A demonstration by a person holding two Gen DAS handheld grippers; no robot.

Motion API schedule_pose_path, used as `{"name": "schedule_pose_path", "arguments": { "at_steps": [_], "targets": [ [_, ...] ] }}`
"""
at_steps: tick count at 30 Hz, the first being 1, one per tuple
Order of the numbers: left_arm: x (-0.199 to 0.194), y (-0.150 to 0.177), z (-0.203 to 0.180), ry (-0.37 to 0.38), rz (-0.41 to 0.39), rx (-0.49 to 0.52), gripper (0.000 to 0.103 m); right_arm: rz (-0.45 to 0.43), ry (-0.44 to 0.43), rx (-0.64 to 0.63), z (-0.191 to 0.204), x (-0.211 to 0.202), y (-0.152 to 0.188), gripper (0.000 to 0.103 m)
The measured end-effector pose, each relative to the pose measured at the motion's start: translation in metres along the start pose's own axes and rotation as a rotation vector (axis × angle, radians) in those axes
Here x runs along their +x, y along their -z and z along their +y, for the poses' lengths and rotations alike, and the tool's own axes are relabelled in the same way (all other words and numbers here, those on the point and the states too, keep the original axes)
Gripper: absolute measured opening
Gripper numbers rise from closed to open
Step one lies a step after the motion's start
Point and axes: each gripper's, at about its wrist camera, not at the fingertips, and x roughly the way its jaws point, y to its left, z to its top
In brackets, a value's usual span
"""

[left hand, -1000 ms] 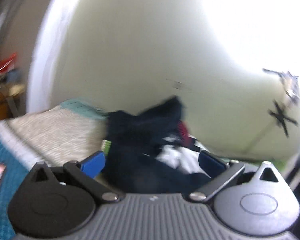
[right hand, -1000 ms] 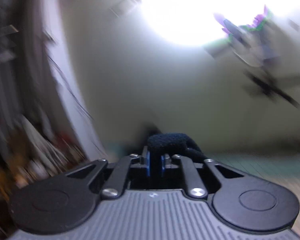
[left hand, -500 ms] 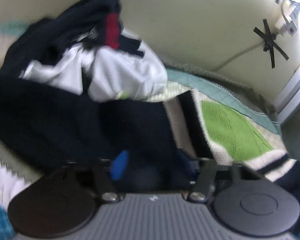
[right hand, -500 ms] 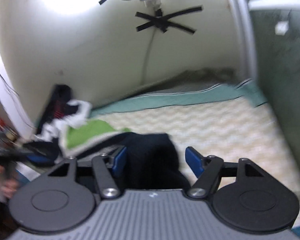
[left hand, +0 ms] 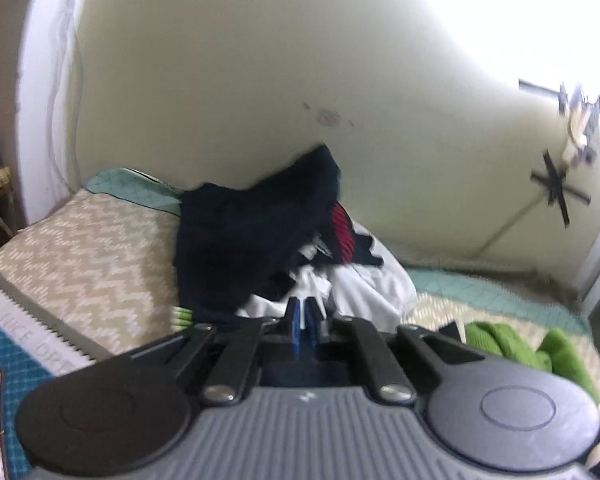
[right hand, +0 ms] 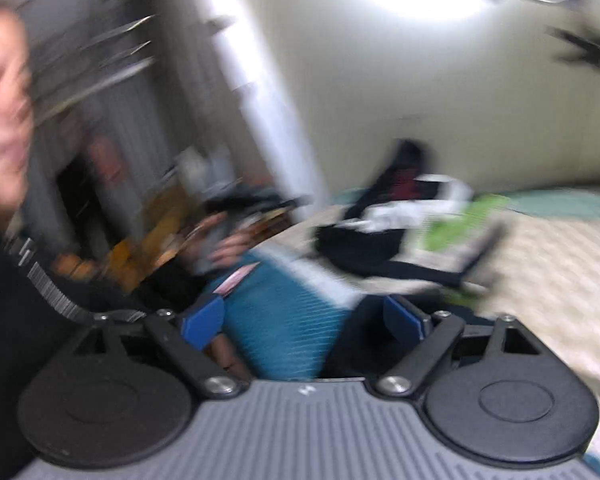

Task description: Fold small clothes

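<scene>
Against the wall at the far side of the bed, the pile of small clothes [left hand: 260, 232] sits heaped and unfolded: a dark garment on top, a white garment [left hand: 372, 292] spilling out below it, and a green garment [left hand: 500, 340] lying apart on the zigzag bed cover [left hand: 92, 264]. The heap runs along the wall, so its long side lies across your left claw's line of sight, not along it.

Your left gripper [left hand: 302, 320] points straight at the heap, with the white cloth just beyond its tips. Its pads are pressed together. Something dark shows low behind them, but you cannot tell from this view whether a fold is pinched.

Your right gripper [right hand: 304, 320] is spreading, with its pads not pressing on anything. The teal mat [right hand: 284, 336] shows through the gap, and a dark blurred cloth [right hand: 352, 344] lies low by the right-hand pad. From this side the pile [right hand: 380, 220] lies ahead and off to the right, well apart.

Judging by that, your left hand is the nearer one. The right would have to swing rightward and forward to reach an edge before any fold can start.
</scene>
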Motion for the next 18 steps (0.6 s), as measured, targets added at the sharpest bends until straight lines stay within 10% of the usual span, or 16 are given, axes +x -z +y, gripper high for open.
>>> {"name": "schedule_pose_path", "arguments": {
  "at_steps": [6, 10, 13, 16, 18],
  "targets": [
    [0.083, 0.007, -0.084, 0.176, 0.124, 0.153, 0.059, -0.180, 0.259, 0.199, -0.054, -0.026, -0.017, 0.083],
    [0.128, 0.016, -0.123, 0.224, 0.204, 0.195, 0.052, -0.133, 0.278, 0.267, -0.093, 0.028, -0.031, 0.087],
    [0.159, 0.026, -0.135, 0.220, 0.300, 0.209, 0.011, -0.028, 0.255, 0.312, -0.112, 0.078, -0.030, 0.086],
    [0.152, 0.027, -0.132, 0.219, 0.265, 0.212, 0.009, 0.086, 0.215, 0.372, -0.120, 0.123, -0.021, 0.027],
    [0.125, 0.011, -0.123, 0.259, 0.201, 0.174, 0.009, 0.062, 0.247, 0.341, -0.106, 0.124, -0.023, 0.021]
  ]
}}
